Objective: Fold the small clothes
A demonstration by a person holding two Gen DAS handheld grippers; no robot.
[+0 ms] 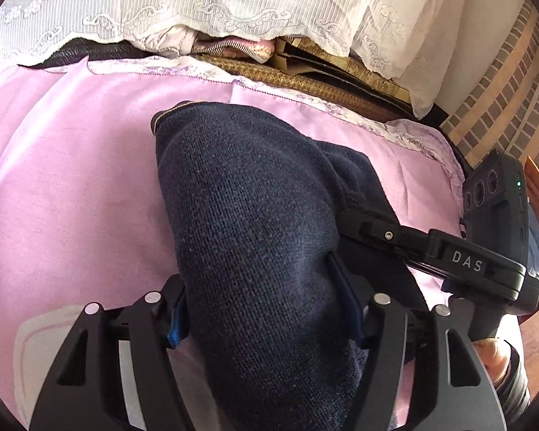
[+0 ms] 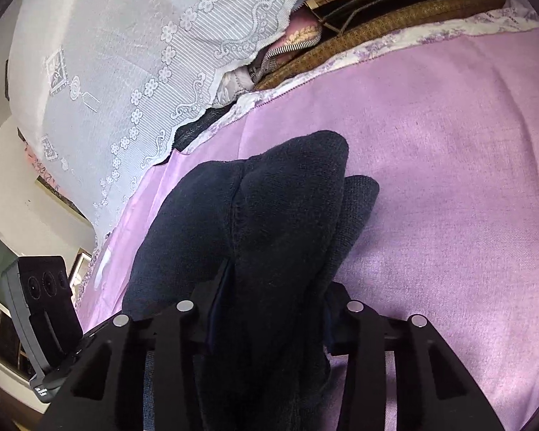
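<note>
left wrist view: navy knit garment [image 1: 255,215] bunched between both sets of jaws, each clamped on it.

A coarse, matt navy knit garment [image 1: 255,215] lies on smooth pink cloth [image 1: 72,186], beside white lace [image 2: 133,72].

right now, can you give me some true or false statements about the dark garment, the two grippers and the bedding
1. The dark navy knitted garment lies between the fingers of the left gripper. True.
2. The right gripper is away from the garment, over bare cloth. False: the same navy knit is bunched between its fingers too.
3. The garment rests on a pink-lilac bed cover. True.
4. The cloth draped behind the bed is plain red. False: it is white lace fabric with a flower pattern.
5. The wall at the far right of the left wrist view is brick. True.
</note>
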